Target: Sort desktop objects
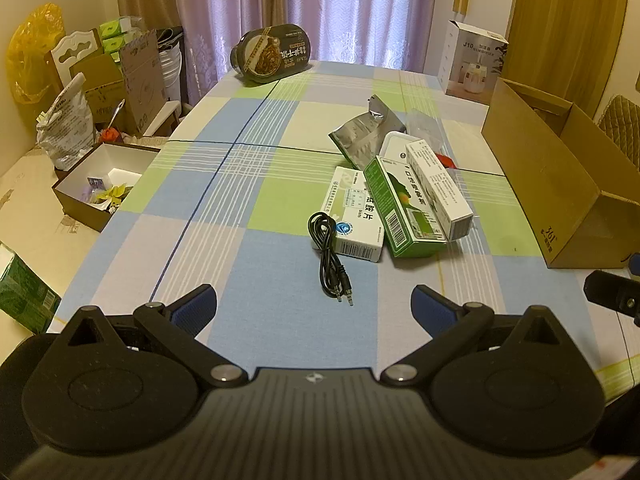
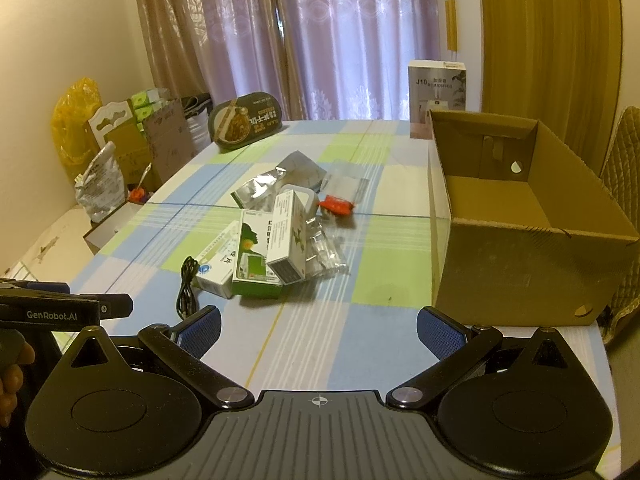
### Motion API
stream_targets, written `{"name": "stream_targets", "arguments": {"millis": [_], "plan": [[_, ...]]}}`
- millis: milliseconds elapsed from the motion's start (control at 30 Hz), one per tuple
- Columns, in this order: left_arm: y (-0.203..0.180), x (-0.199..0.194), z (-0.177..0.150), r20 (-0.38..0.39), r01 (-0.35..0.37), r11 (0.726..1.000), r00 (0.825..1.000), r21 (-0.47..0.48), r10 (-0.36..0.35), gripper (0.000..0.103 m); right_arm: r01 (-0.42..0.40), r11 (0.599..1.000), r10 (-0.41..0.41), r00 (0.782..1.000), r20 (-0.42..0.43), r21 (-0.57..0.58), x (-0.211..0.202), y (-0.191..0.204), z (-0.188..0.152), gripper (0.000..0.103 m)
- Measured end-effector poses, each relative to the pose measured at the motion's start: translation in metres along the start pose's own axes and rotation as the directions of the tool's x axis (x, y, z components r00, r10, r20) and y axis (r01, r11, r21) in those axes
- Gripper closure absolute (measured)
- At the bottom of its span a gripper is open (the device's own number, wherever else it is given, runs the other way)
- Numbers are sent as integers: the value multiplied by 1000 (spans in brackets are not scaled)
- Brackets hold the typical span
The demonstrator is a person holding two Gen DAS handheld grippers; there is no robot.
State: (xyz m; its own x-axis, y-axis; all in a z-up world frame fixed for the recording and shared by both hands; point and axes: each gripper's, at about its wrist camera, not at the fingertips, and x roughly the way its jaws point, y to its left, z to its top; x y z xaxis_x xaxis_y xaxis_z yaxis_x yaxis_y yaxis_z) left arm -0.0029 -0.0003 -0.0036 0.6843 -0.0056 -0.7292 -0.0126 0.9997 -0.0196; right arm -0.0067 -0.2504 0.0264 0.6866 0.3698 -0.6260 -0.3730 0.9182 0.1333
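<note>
1. Both views are moderately dim with a warm yellowish cast.
2. Soft daylight filters through the curtains (image 1: 352, 12) at the far end.
3. Shadows on the tablecloth (image 1: 240, 184) are faint and diffuse.
4. Fisheye distortion bends the edges strongly, and the corners are dark with vignetting.
5. The centre is fairly sharp; the periphery is softer.

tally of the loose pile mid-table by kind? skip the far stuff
Medicine boxes: 3 — white, green, tall white
Foil pouches: 1
Black cables: 1
White cases: 1
Orange items: 1
Clear plastic packets: 2
Total: 9
</note>
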Motion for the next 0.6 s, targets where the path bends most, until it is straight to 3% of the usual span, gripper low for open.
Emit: {"name": "stream_targets", "arguments": {"millis": [600], "plan": [[3,2,-2,-6,9,1000,1000,-20,-9,1,6,1000,-6,1000,-18,-17,2,3,-2,2]]}}
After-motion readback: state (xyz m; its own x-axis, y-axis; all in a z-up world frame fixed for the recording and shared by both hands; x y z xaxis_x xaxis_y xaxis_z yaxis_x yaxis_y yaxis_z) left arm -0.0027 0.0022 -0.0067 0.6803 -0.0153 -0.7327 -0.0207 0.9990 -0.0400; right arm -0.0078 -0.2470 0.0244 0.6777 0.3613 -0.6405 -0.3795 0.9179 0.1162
